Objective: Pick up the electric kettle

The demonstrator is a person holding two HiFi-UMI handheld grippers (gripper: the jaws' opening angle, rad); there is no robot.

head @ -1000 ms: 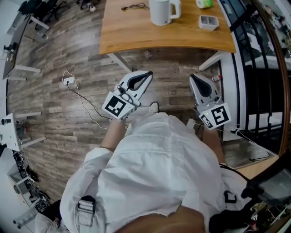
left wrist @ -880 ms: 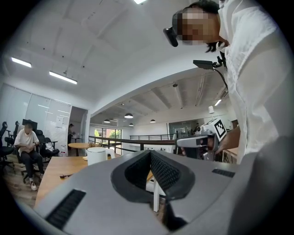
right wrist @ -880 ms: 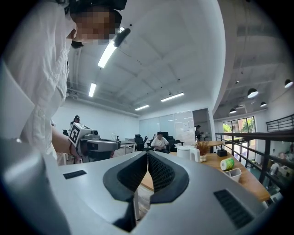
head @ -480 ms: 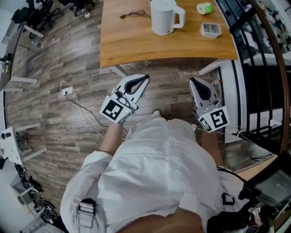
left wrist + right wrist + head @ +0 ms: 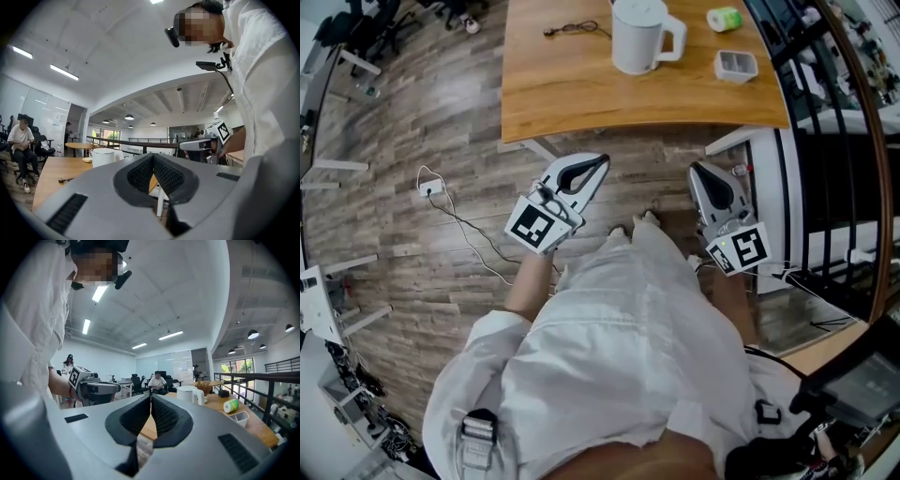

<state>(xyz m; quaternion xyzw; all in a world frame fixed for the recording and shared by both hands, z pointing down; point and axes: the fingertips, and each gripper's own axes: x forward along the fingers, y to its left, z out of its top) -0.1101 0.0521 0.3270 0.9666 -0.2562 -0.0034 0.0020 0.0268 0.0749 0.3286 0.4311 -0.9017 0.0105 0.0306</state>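
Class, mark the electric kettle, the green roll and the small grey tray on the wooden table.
electric kettle (image 5: 634, 42): head view, on its white body.
green roll (image 5: 724, 18): head view, on its side.
grey tray (image 5: 736, 78): head view, on its near rim.

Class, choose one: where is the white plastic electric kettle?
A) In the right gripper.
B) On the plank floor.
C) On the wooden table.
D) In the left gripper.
C: the white plastic electric kettle stands on the wooden table; the left gripper and right gripper are shut, empty.
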